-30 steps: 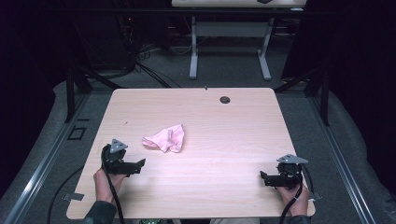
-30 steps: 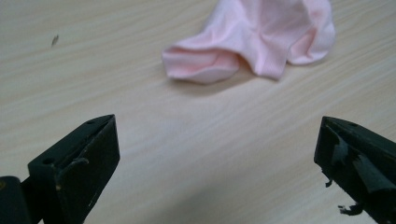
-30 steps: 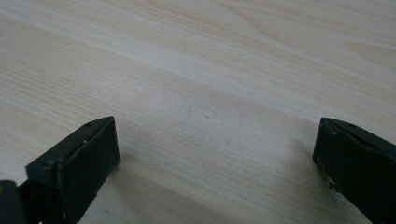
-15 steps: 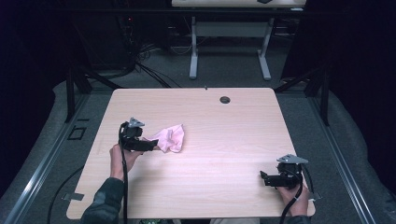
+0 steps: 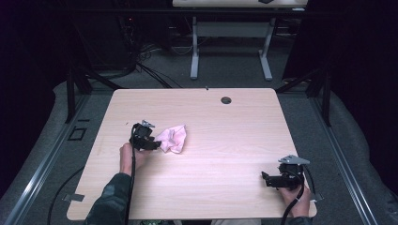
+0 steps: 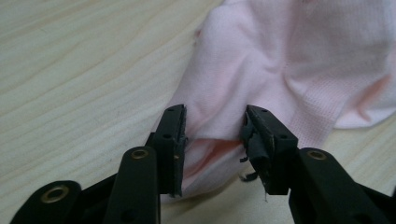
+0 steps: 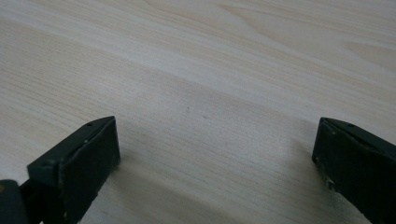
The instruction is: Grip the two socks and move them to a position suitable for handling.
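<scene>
One pale wooden table (image 5: 234, 140) stood on grey carpet in a dark room. The left gripper (image 6: 214, 135) had just been closing around a pink cloth (image 6: 289, 70); the right gripper (image 7: 215, 154) was spread wide over bare wood.

The high view looks down on the whole table (image 5: 225, 187) from the person's side; the left gripper view, close above the wood, shares its pink cloth (image 5: 172, 138) left of centre.

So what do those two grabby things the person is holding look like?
Each gripper is black, with two flat, blocky jaws. The left gripper has round metal-ringed holes along its jaws and frayed black padding on their inner faces. The right gripper has a grey three-cornered plate on top. A black cable trails from each back toward the person. The left arm wears a dark, patterned sleeve.
</scene>
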`<state>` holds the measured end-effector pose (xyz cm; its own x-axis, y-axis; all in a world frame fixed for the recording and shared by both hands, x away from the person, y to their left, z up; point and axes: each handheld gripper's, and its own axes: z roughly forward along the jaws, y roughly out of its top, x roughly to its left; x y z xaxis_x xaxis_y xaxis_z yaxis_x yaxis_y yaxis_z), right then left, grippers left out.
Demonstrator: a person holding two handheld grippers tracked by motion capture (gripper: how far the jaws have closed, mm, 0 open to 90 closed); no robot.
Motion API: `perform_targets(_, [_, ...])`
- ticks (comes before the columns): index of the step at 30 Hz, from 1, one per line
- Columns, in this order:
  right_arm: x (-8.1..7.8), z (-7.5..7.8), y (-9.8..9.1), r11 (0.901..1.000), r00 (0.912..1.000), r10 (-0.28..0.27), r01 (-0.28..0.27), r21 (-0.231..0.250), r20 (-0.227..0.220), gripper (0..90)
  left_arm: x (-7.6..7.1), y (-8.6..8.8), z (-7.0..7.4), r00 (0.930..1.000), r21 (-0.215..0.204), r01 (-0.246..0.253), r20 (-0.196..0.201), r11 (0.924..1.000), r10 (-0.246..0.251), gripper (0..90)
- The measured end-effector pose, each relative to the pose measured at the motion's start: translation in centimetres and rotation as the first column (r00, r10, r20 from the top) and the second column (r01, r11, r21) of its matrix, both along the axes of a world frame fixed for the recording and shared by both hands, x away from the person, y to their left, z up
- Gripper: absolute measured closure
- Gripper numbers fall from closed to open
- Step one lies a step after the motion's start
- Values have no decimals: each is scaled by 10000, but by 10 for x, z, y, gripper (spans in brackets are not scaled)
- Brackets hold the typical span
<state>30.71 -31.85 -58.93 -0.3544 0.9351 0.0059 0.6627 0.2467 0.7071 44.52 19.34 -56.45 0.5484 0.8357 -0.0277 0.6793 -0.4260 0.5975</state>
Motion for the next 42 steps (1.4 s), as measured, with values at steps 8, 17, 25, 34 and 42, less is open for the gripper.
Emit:
perform_targets(8, [0,0,0,10000,10000,-89,89,38,44,8,-4,-1,-3,9971,594,-299,722,9978,255,833])
perform_targets(17, [0,0,0,9999,9999,-119,119,37,74,14,-13,3,8,9936,147,-383,1072,9992,365,850])
perform_targets(25, [0,0,0,9999,9999,-128,127,44,92,15,-45,6,57,9815,-383,-117,1907,9992,188,849])
perform_targets(34, [0,0,0,9999,9999,-139,139,30,79,15,-83,-18,93,9749,-1301,979,2117,9867,-688,847])
perform_targets(42, [0,0,0,9999,9998,-157,156,10,84,15,-112,-59,83,9630,-2247,2568,1418,9400,-2292,845])
